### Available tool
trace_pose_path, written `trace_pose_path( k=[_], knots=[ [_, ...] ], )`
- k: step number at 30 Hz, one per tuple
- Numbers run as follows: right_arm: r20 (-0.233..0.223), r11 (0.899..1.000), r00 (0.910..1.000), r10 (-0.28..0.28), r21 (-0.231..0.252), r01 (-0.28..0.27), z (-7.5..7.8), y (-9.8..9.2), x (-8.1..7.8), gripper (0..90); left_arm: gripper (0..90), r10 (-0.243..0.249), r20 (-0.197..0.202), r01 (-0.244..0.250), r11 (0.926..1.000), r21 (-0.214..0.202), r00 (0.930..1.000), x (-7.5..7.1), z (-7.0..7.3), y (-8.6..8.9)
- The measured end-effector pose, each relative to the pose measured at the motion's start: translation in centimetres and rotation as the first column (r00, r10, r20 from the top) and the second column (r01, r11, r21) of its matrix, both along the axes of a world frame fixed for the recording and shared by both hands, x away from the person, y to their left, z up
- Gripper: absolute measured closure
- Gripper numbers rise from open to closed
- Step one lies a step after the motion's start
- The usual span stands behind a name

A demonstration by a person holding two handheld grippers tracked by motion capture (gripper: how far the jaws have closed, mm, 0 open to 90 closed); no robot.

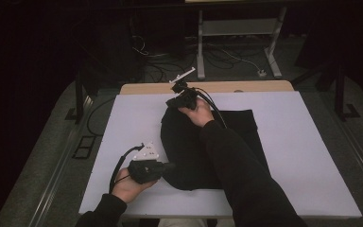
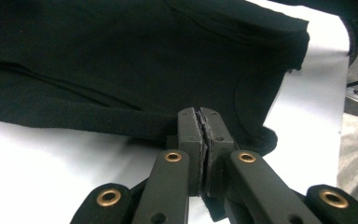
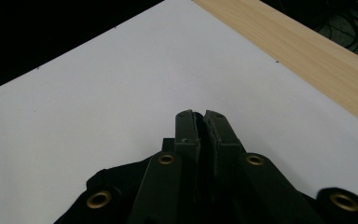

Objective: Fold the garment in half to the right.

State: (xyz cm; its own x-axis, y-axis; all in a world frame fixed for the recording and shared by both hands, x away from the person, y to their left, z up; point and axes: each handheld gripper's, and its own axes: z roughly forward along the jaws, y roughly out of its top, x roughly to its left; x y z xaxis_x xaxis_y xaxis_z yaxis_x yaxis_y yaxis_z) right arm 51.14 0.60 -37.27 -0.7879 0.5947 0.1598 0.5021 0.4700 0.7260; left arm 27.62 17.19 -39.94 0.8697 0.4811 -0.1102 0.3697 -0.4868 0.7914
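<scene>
A black garment (image 1: pixel 203 151) is spread mid-sheet on the white table cover (image 1: pixel 307 156) and appears to be mid-fold. Its near-left edge is pinched in the closed left gripper (image 2: pixel 203 122), its far edge in the closed right gripper (image 3: pixel 200 122). Next, both edges probably need carrying across together. The wooden table edge (image 3: pixel 307 51) beyond the garment is shown closest in the right gripper view.

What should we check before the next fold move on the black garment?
1. Left gripper shut on garment edge: ok, cloth pinched between the pads.
2. Right gripper shut on garment: ok, jaws closed, cloth bunched below them.
3. Fold path over white sheet: ok, bare surface ahead of the right gripper.
4. Garment lying flat: not ok, near edge is bunched.
5. Cables clear of garment: cannot tell.
</scene>
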Motion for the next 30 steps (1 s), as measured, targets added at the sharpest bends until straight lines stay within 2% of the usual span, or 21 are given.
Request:
trace_pose_path(
  k=[8, 30],
  knots=[
    [0.001, 1.000, 1.0000, -0.006, 0.031, 0.006, 0.9, -1.5, -0.1, 82.8, 87.2, -0.022, 0.023, 0.022, 0.9997, -0.006, 0.9995, 0.2, 1.2, -0.8],
    [0.021, 0.997, 0.9991, -0.037, 0.074, 0.036, 2.2, -5.3, -0.7, 82.8, 87.3, -0.073, 0.038, 0.073, 0.9971, -0.020, 0.9966, 1.0, 2.2, -3.8]
  ],
)
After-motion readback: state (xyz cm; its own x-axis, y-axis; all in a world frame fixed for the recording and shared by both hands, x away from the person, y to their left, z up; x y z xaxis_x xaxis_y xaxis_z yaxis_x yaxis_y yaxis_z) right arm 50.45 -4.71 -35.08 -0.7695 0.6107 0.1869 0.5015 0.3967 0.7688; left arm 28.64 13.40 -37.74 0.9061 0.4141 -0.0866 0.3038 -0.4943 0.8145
